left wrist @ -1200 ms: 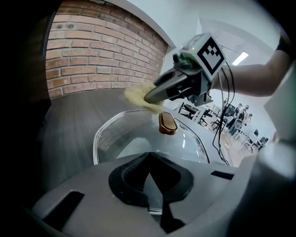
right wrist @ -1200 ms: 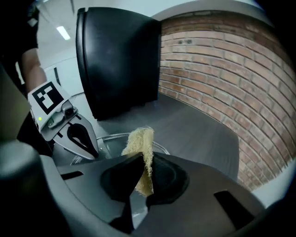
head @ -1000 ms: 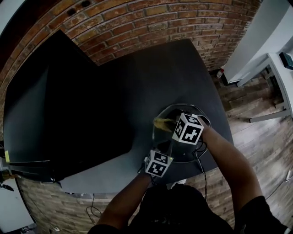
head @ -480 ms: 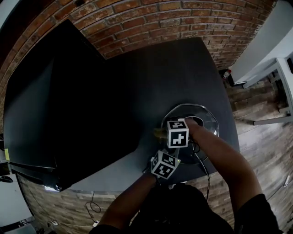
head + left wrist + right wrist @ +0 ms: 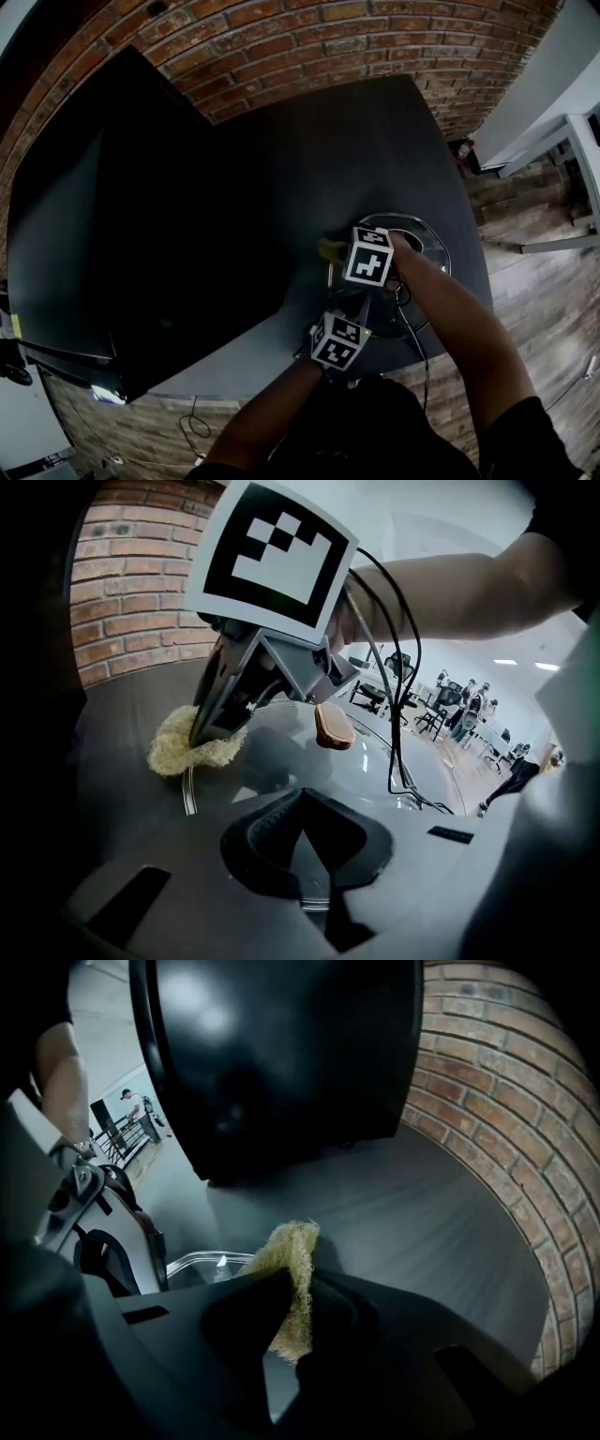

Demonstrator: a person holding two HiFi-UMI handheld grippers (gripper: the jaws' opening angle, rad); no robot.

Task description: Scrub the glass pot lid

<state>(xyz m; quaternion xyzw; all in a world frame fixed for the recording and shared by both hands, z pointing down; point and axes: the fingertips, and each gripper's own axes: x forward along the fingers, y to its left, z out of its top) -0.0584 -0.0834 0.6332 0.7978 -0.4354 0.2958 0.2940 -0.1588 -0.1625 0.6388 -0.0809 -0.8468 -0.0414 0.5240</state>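
The glass pot lid (image 5: pixel 419 246) lies on the black table (image 5: pixel 309 159) near its front right corner; its brown knob (image 5: pixel 333 726) shows in the left gripper view. My left gripper (image 5: pixel 302 822) is shut on the lid's near rim. My right gripper (image 5: pixel 295 1297) is shut on a yellow scrub pad (image 5: pixel 292 1269), which presses on the lid's far left rim (image 5: pixel 202 1262). The head view shows the same pad (image 5: pixel 330 250) just left of the right gripper's marker cube (image 5: pixel 368 256), with the left gripper's cube (image 5: pixel 337 339) below it.
A large black panel (image 5: pixel 122 206) covers the table's left half. A brick wall (image 5: pixel 309 47) runs behind the table. Black cables (image 5: pixel 394 714) hang from the right gripper across the lid. The table's front edge (image 5: pixel 234 370) is close to my left gripper, and a wood floor (image 5: pixel 534 281) lies at right.
The right gripper has slid the scrub pad along the lid's left rim, away from me. The left gripper has kept its hold on the near rim.
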